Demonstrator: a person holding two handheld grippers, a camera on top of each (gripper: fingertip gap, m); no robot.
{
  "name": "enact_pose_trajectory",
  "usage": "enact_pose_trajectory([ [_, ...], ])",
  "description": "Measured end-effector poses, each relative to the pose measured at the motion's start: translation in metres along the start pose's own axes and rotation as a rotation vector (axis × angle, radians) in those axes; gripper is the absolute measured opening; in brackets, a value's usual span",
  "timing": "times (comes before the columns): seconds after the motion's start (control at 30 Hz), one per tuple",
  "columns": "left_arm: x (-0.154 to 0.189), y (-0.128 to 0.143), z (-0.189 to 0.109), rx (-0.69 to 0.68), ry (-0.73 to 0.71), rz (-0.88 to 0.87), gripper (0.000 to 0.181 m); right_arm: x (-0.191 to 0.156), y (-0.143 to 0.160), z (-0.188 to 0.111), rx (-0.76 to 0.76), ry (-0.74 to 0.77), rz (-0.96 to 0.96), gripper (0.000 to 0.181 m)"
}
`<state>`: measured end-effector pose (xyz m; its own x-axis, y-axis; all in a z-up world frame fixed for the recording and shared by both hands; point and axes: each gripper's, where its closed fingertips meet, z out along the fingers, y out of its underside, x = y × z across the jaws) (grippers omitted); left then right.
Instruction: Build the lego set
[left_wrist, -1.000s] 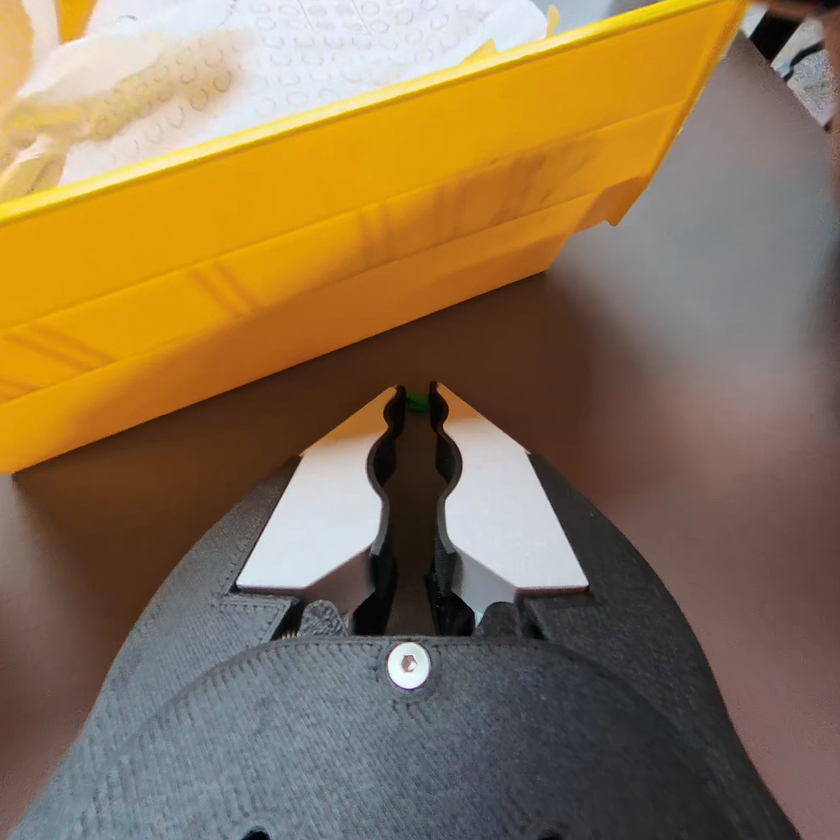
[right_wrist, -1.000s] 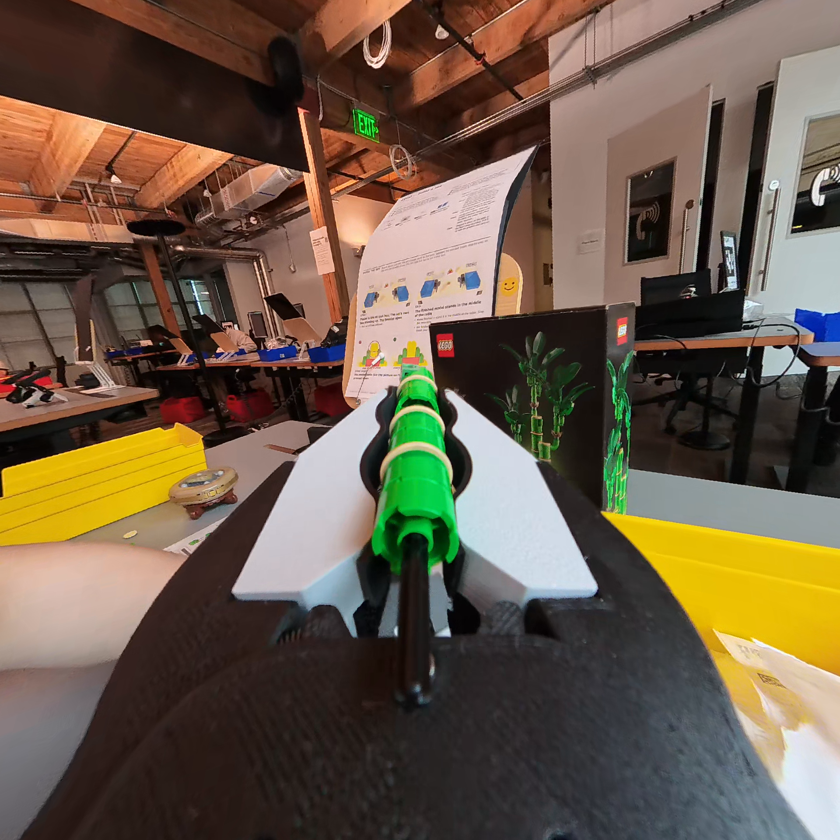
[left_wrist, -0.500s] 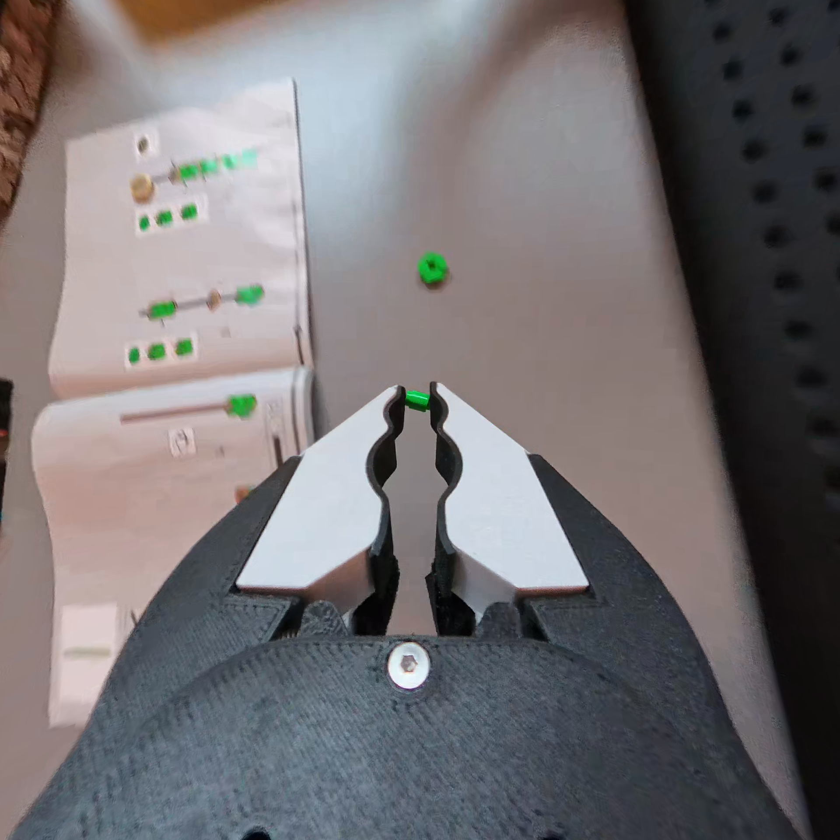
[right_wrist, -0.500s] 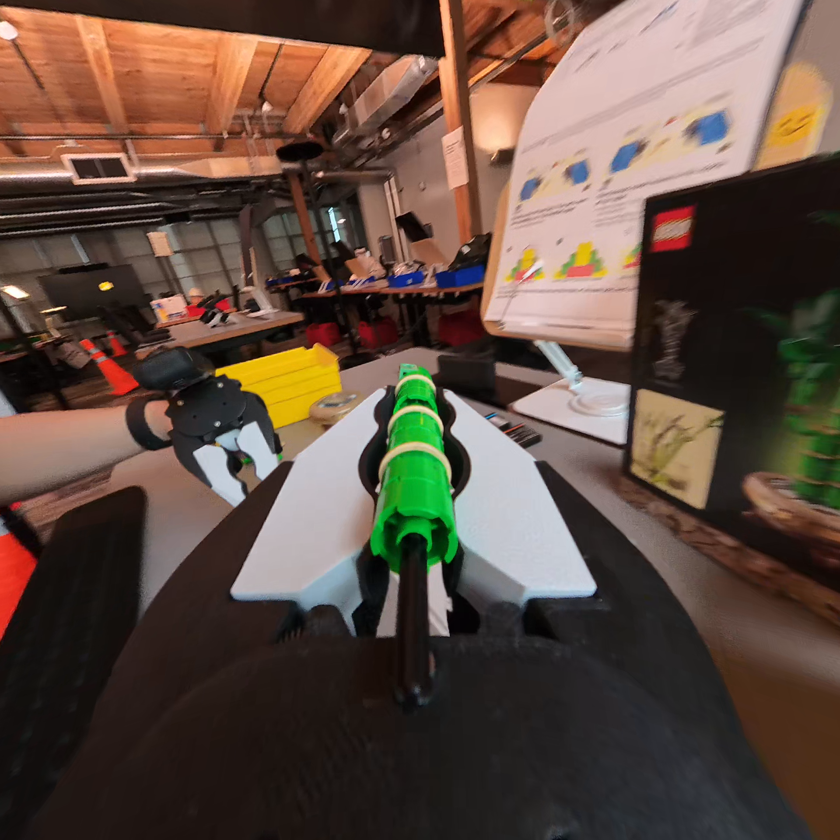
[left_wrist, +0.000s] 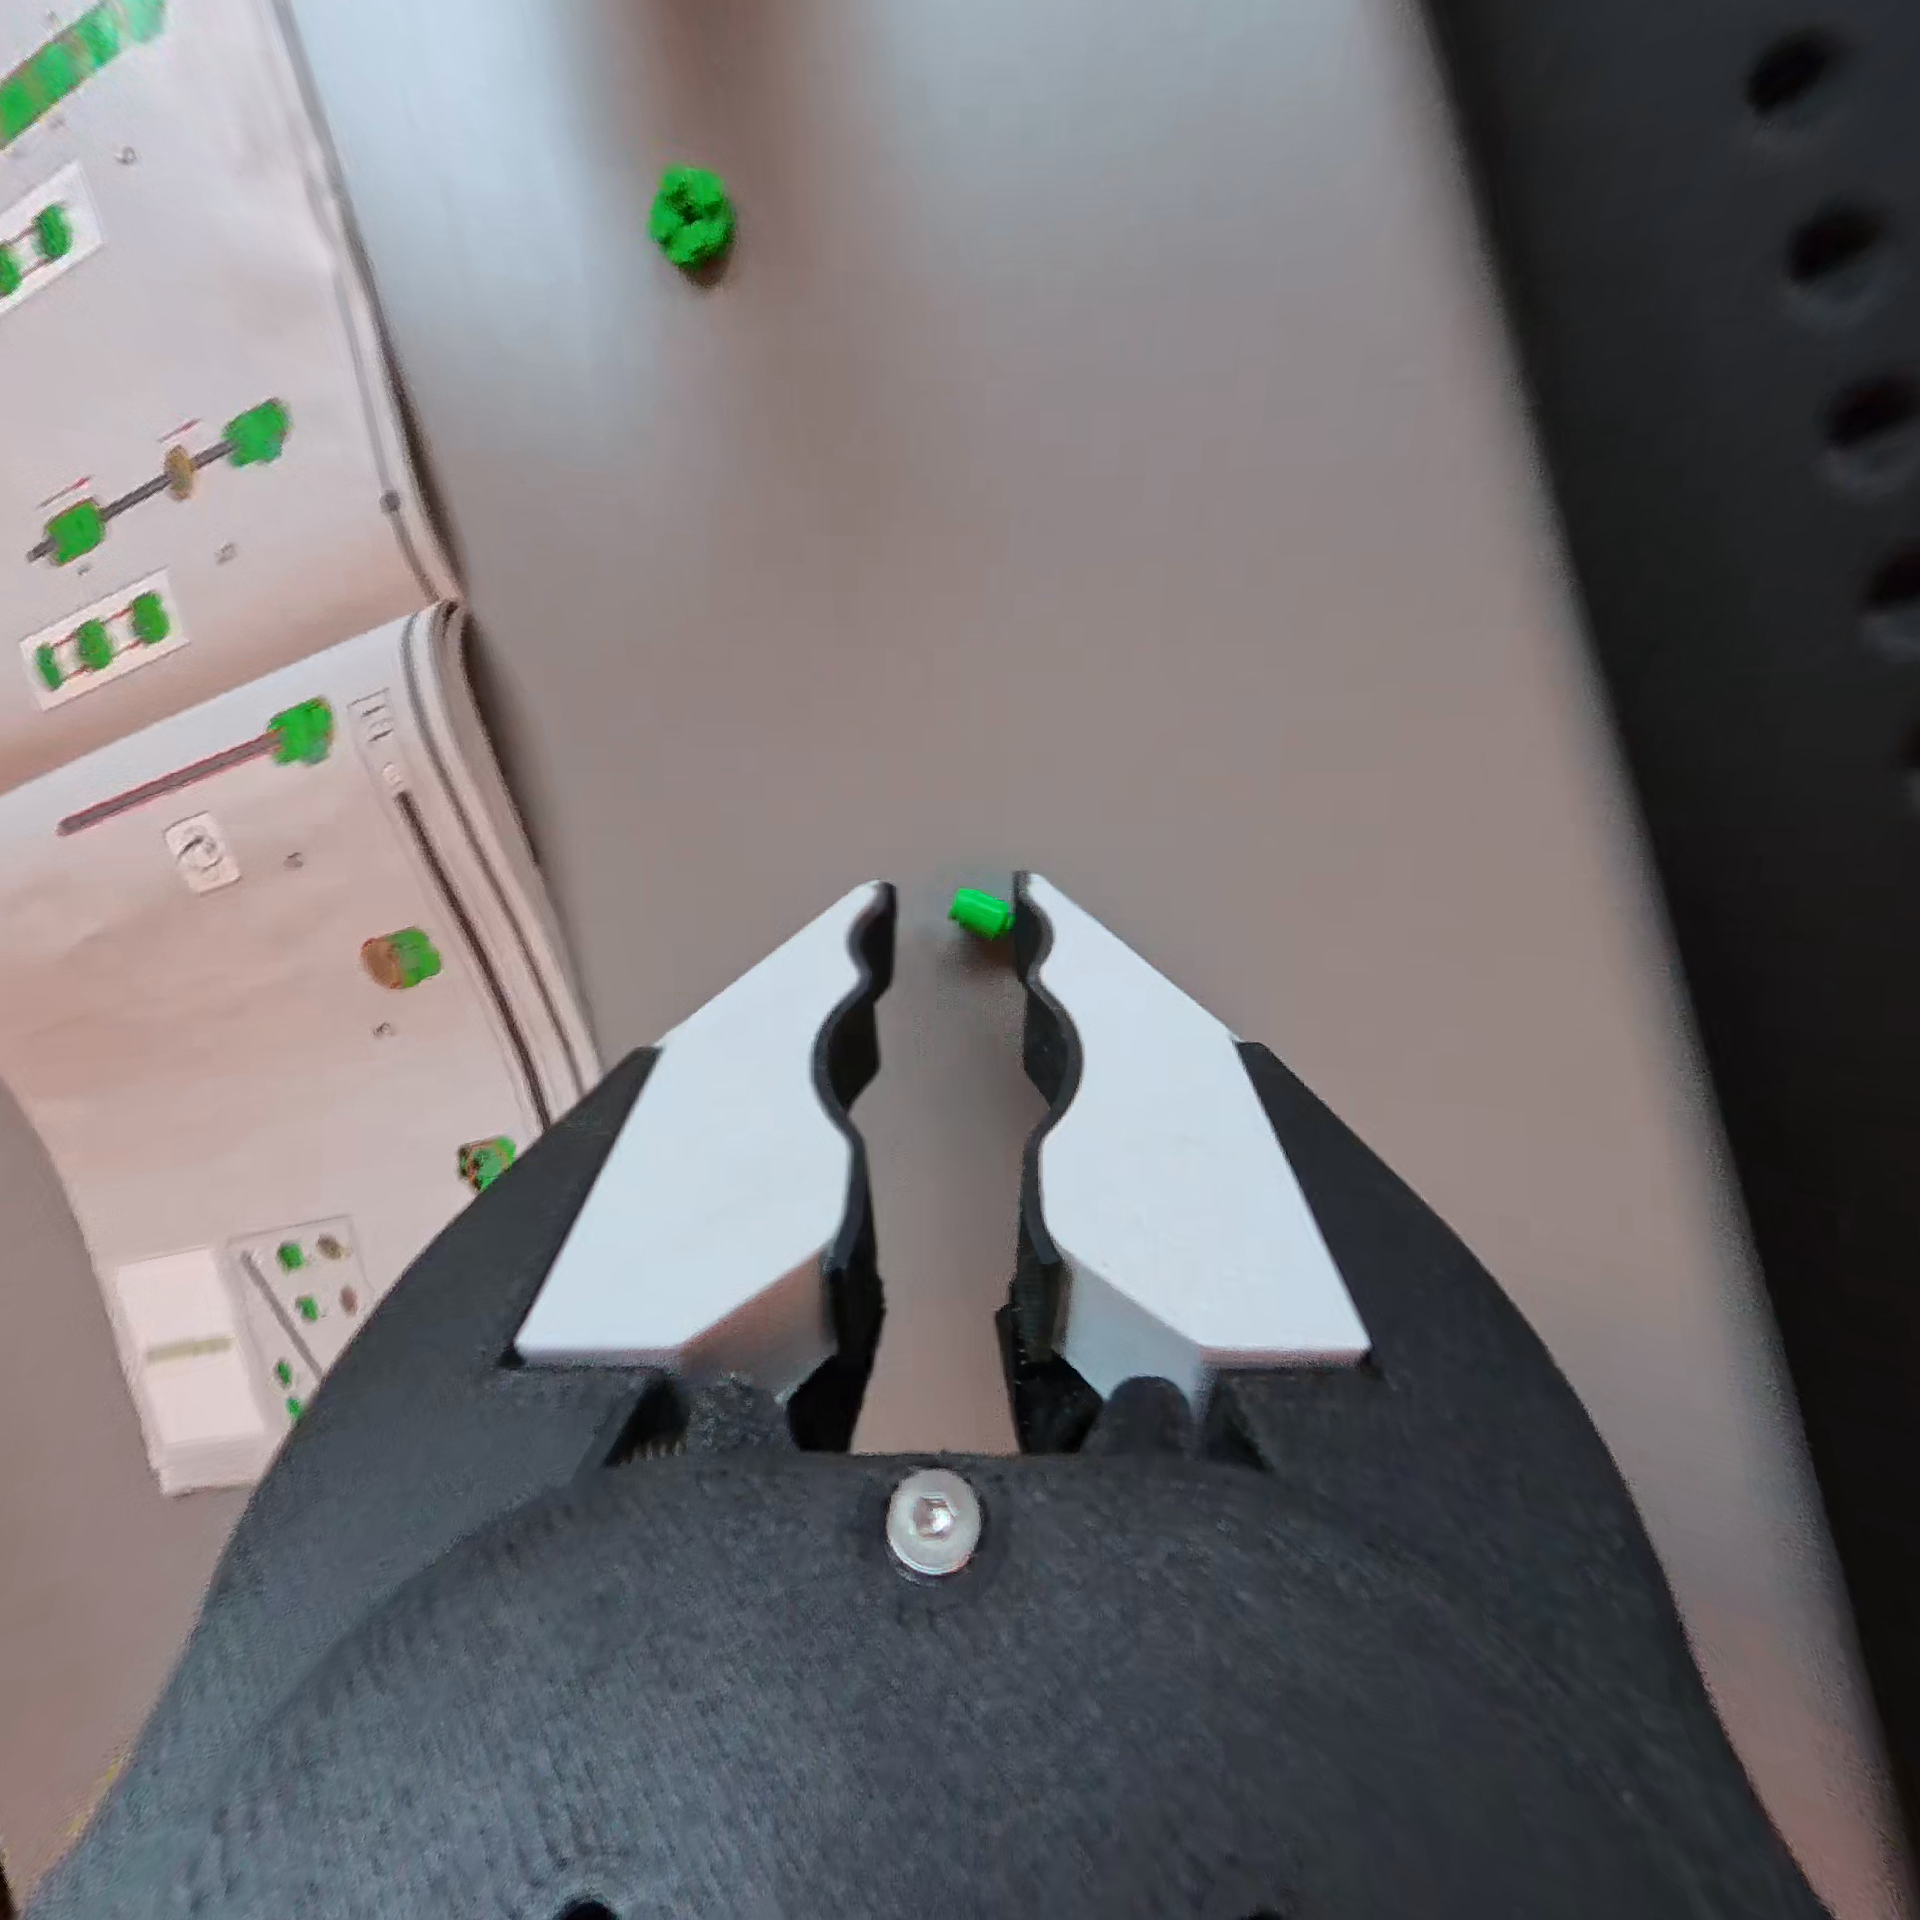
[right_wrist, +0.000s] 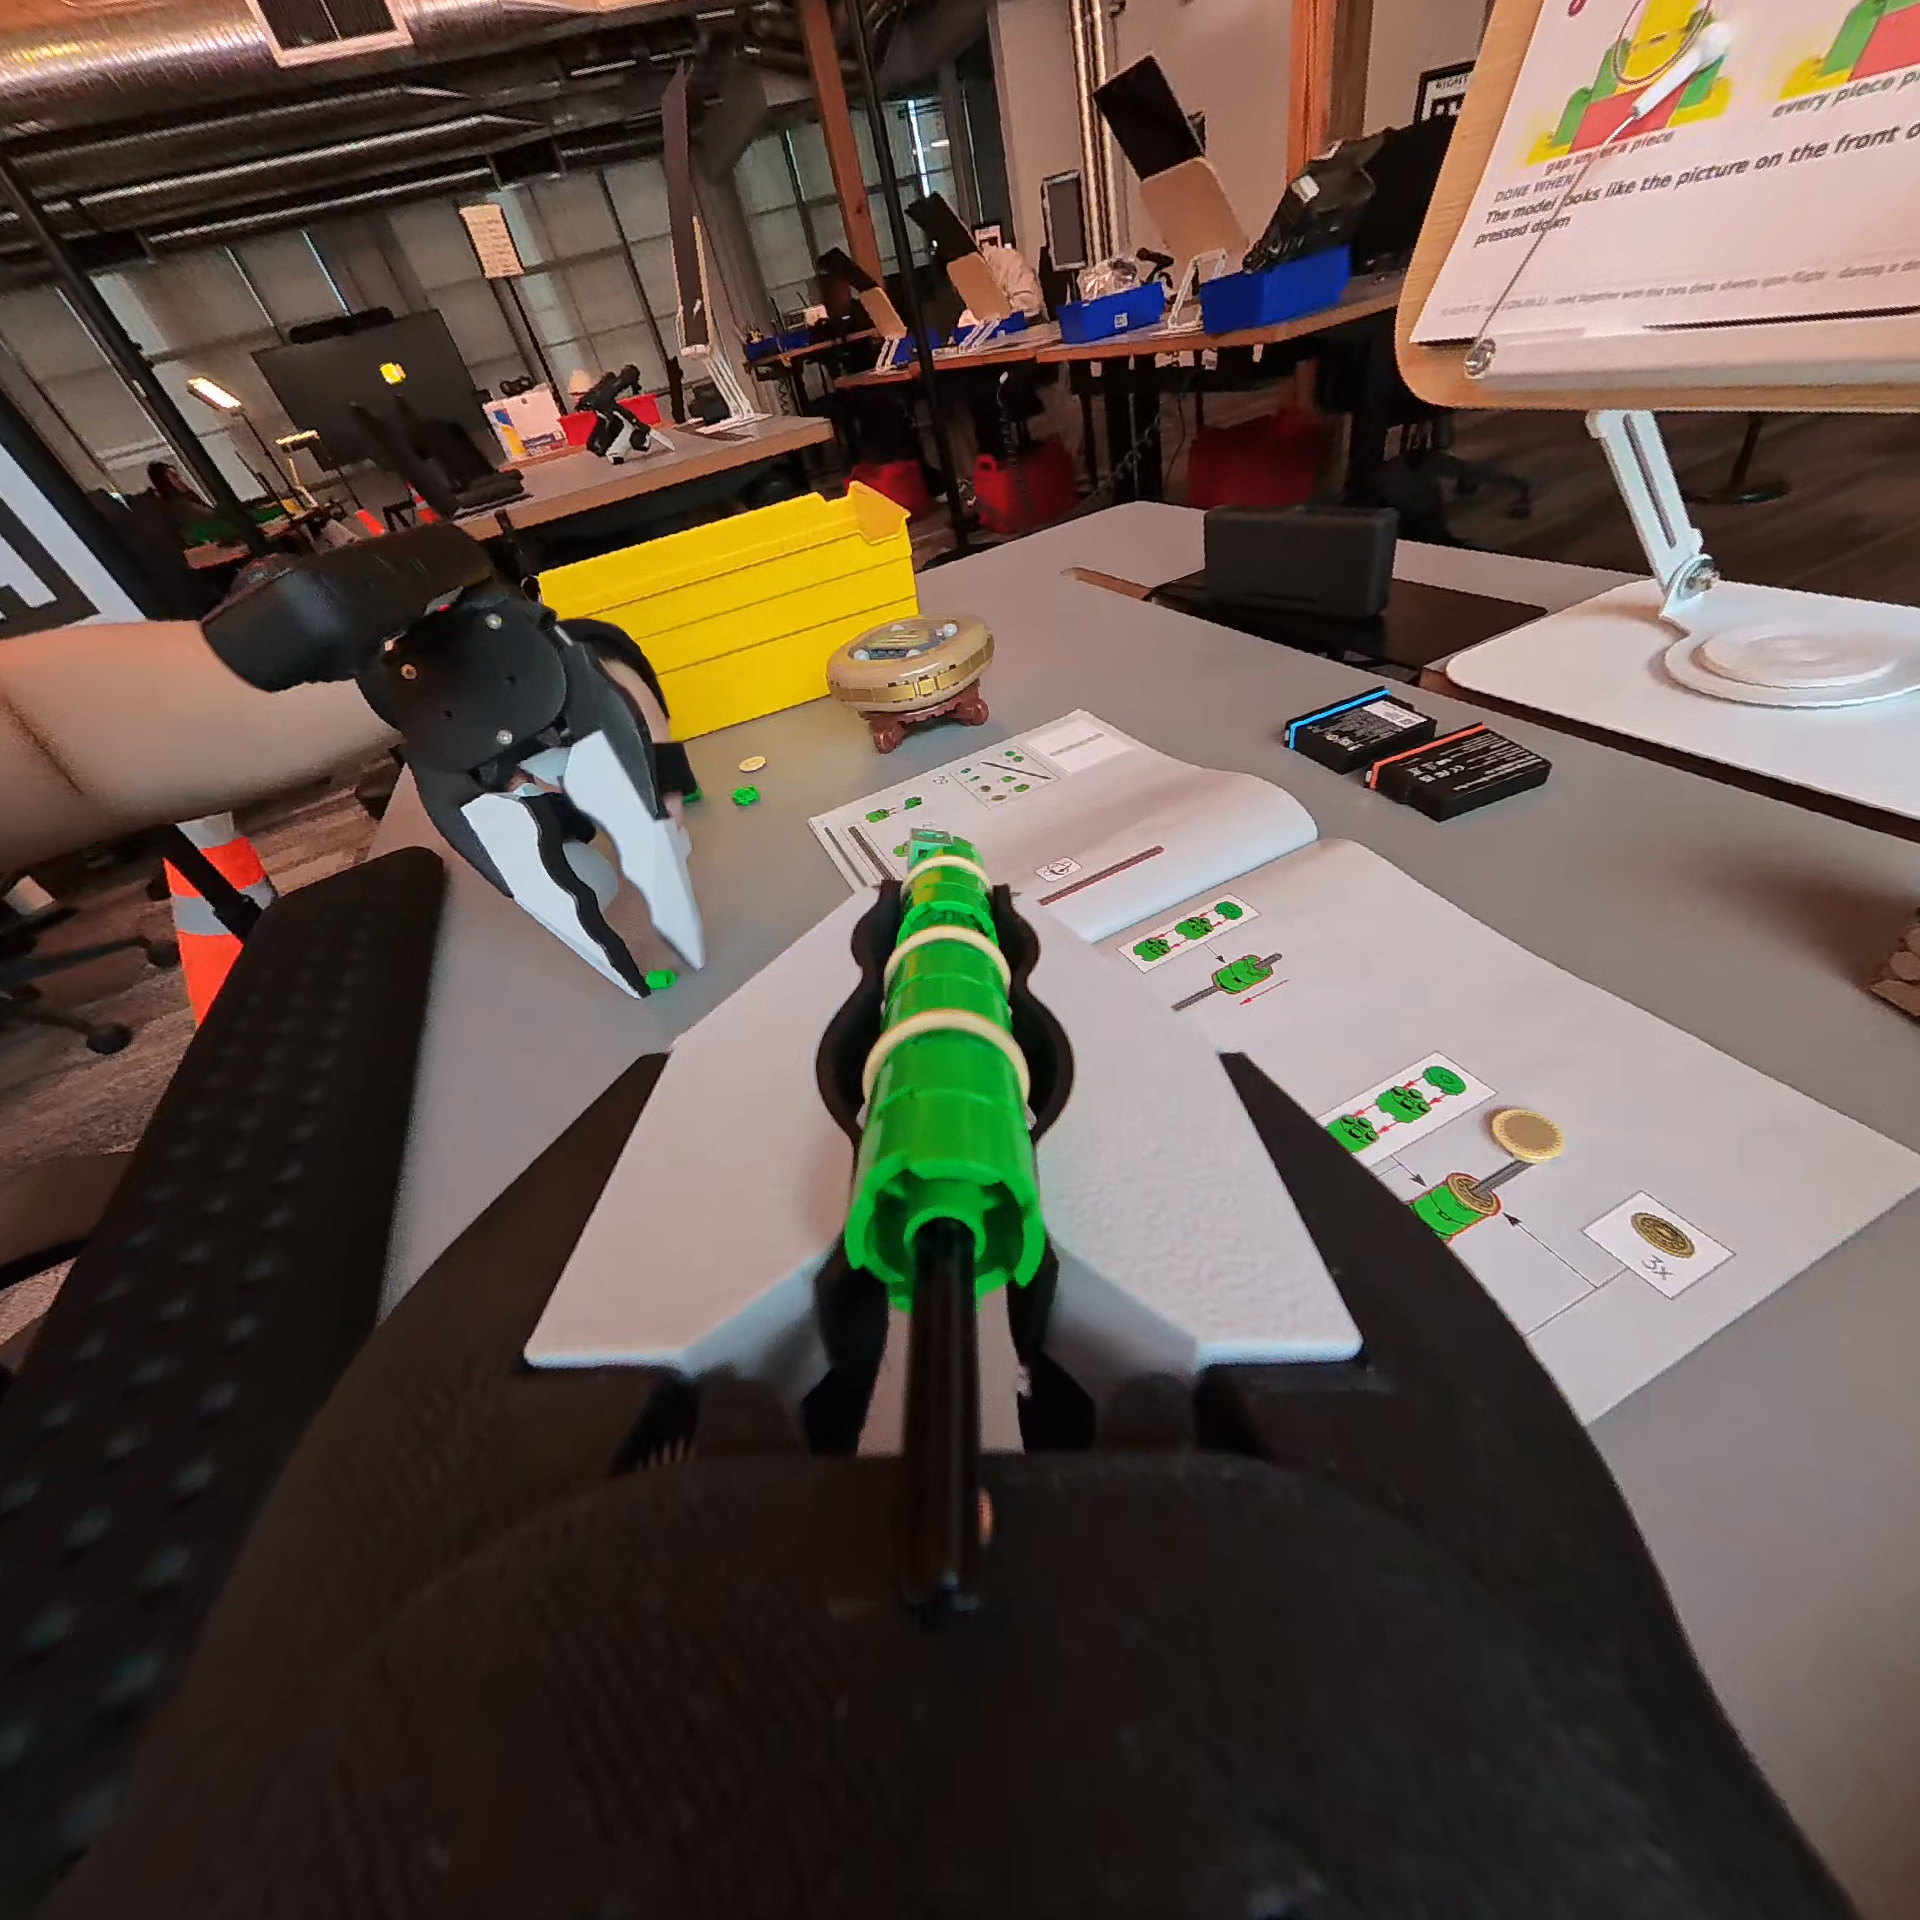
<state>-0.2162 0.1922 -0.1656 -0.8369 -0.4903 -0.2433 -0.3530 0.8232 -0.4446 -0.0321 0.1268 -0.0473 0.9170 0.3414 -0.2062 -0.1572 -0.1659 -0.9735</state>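
My right gripper (right_wrist: 940, 935) is shut on a green bamboo stalk (right_wrist: 940, 1049) with cream rings on a black axle (right_wrist: 940, 1382), held above the open instruction booklet (right_wrist: 1351, 997). My left gripper (left_wrist: 940, 889) is open, its tips down at the grey table. A small green piece (left_wrist: 980, 914) lies between the tips, against the right finger. The right wrist view shows the left gripper (right_wrist: 665, 962) and that piece (right_wrist: 658, 980) too. A green round brick (left_wrist: 691, 220) lies farther ahead on the table.
The booklet (left_wrist: 208, 727) lies left of my left gripper and a black perforated surface (left_wrist: 1714, 520) lies to its right. A yellow bin (right_wrist: 727, 613), a tan round base (right_wrist: 909, 665), two black packs (right_wrist: 1413, 743), a gold tile (right_wrist: 1527, 1132) and a white stand (right_wrist: 1714, 644) are on the table. The grippers' ends are close to 25 cm from one another. My left gripper's tips are some 12 cm from the green round brick (left_wrist: 691, 220).
My left gripper moved from the yellow bin to the table beside the booklet, came down and opened, letting go of the small green piece. My right gripper tilted down toward the table, still holding the stalk.
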Motion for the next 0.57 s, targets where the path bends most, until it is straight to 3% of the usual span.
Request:
enact_pose_trajectory([
  [0.03, -0.002, 0.002, -0.002, -0.009, -0.028, -0.025, 0.028, 0.000, 0.001, 0.000, -0.001, 0.000, -0.003, 0.016],
  [0.17, -0.007, 0.008, -0.024, 0.016, -0.201, -0.144, 0.028, -0.001, 0.005, 0.002, -0.014, -0.013, 0.010, 0.016],
  [0.23, -0.010, 0.017, -0.036, -0.006, -0.304, -0.329, 0.030, -0.003, 0.008, 0.004, -0.027, -0.017, 0.006, 0.016],
  [0.33, 0.000, 0.018, -0.038, 0.027, -0.337, -0.605, 0.042, -0.008, 0.011, 0.006, -0.040, -0.029, -0.002, 0.016],
  [0.5, -0.010, 0.002, -0.035, 0.196, -0.358, -0.794, 0.028, -0.016, 0.015, 0.009, -0.057, -0.057, -0.004, 0.016],
  [0.57, -0.011, 0.007, -0.025, 0.178, -0.330, -0.875, 0.022, -0.017, 0.016, 0.009, -0.058, -0.063, -0.003, 0.016],
])
